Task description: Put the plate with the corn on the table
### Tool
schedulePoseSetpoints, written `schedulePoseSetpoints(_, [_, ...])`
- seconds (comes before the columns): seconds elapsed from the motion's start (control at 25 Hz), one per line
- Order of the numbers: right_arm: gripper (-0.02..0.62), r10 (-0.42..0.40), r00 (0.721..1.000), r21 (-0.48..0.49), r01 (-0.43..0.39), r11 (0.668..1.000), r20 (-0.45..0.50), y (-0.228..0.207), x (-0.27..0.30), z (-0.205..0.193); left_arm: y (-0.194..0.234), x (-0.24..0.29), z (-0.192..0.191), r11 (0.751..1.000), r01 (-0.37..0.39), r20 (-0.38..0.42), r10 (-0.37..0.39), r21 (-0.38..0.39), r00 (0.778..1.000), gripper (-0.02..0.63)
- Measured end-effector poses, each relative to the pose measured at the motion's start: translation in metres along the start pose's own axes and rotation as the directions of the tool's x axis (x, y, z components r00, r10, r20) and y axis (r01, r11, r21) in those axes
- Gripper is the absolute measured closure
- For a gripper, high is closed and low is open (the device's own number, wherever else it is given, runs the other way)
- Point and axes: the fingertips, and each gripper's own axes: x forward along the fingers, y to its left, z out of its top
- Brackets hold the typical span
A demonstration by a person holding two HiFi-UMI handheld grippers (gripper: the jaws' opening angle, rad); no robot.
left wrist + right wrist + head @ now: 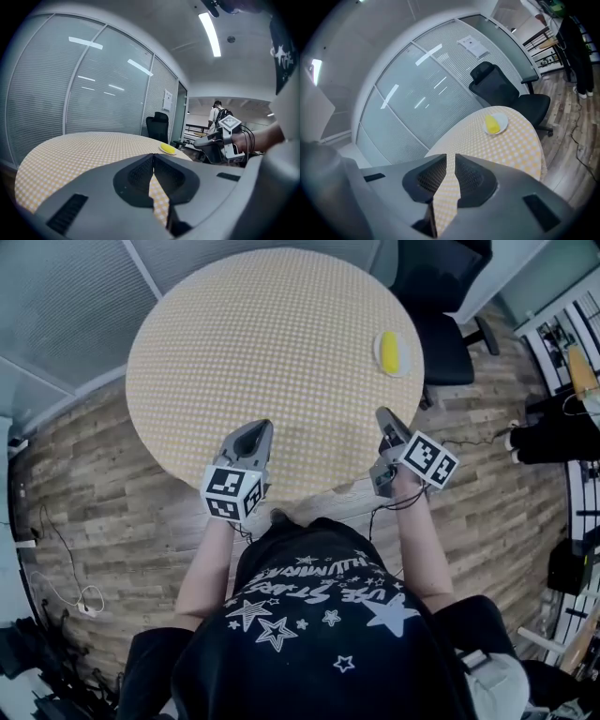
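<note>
Grey left gripper (252, 434) and right gripper (387, 418), each with a black-and-white marker cube (232, 493). Black T-shirt (319, 615), white stars. Black cable (398, 505) at right wrist.

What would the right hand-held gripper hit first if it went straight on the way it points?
Probably the checked table: the right hand-held gripper tilts slightly down at it. The plate with corn sits right of that line; depth is unclear.
</note>
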Motion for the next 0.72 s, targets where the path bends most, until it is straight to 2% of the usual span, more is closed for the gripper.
schedulePoseSetpoints(0.12, [0.529,0.036,0.999,0.013,-0.036,0.999,0.003,0.004,-0.004,-0.003,-0.004,-0.01,0.002,1.0,-0.025,0.005,0.025,0.006,1.0,0.598])
schedulePoseSetpoints(0.24, [0.529,0.081,0.997,0.006,-0.081,0.997,-0.007,0.013,-0.015,-0.009,-0.02,-0.022,0.003,0.999,-0.023,0.003,0.023,-0.028,1.0,0.598])
schedulePoseSetpoints(0.32, [0.531,0.109,0.994,-0.01,-0.109,0.994,-0.022,0.018,-0.027,-0.016,-0.035,-0.031,0.0,0.999,-0.016,-0.005,0.016,-0.048,1.0,0.598])
schedulePoseSetpoints(0.48, [0.531,0.143,0.988,-0.083,-0.147,0.986,-0.05,0.025,-0.043,-0.036,-0.052,-0.051,-0.008,0.999,-0.024,-0.043,0.022,-0.04,0.999,0.598])
schedulePoseSetpoints(0.6, [0.531,0.167,0.982,-0.086,-0.175,0.981,-0.093,0.025,-0.046,-0.053,-0.06,-0.055,-0.016,0.998,-0.036,-0.069,0.032,-0.06,0.997,0.598])
schedulePoseSetpoints(0.72, [0.531,0.183,0.978,-0.083,-0.192,0.978,-0.105,0.026,-0.062,-0.067,-0.073,-0.056,-0.016,0.999,-0.007,-0.078,0.004,-0.043,0.997,0.598])
